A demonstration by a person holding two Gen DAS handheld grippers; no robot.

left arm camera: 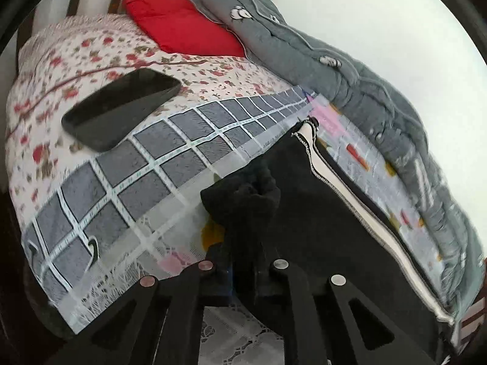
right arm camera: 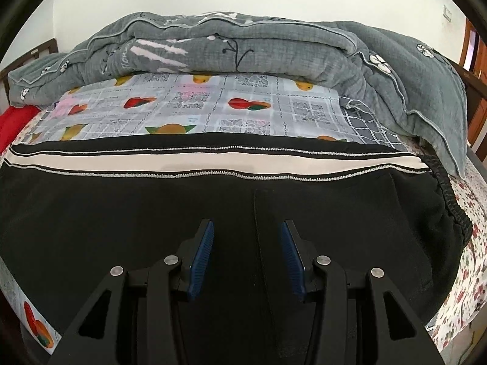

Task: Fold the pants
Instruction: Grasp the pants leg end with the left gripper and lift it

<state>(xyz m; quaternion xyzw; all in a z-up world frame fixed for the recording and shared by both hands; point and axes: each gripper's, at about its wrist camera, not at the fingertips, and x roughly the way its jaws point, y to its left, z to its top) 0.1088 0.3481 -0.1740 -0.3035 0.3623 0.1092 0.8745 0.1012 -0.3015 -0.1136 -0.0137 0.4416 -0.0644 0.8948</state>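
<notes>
Black pants with a white side stripe lie flat across the bed, waistband at the right. My right gripper hovers open over the black cloth, blue pads apart and empty. In the left wrist view my left gripper is shut on a bunched fold of the pants near the leg end and lifts it off the bed. The white stripe runs away to the right there.
A black phone lies on the floral sheet left of the pants. A grey checked cloth and a fruit-print cloth lie under the pants. A red pillow and a rolled grey quilt sit along the far side.
</notes>
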